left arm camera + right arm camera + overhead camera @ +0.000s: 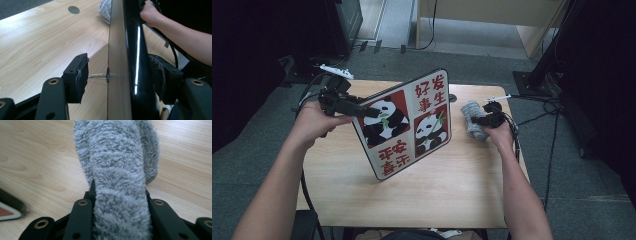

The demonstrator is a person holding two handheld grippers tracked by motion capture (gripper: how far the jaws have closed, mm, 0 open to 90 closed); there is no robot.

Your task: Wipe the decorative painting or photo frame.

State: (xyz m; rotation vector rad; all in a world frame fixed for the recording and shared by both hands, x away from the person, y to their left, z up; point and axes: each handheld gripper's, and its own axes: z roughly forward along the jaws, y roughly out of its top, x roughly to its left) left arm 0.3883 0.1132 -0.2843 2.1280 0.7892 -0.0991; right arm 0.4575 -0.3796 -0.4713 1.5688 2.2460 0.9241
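A flat board [404, 125] printed with pandas and red characters stands tilted on its lower edge on the wooden table [437, 200]. My left gripper [371, 112] straddles its upper left edge. In the left gripper view the board [135, 50] runs edge-on between the jaws; the left pad [78, 75] stands clear of it and the right pad lies against its glossy black back, so this gripper [120, 77] is open. At the table's right, my right gripper [480, 120] is shut on a grey fluffy cloth [471, 109]. A fold of that cloth [117, 170] is pinched between its jaws [120, 202].
A round dark hole [453, 98] is set in the tabletop behind the board. A white power strip [336, 71] and cables lie on the floor beyond the far left corner. A black stand base [532, 80] sits off the far right corner. A corner of the board [7, 213] lies near the cloth.
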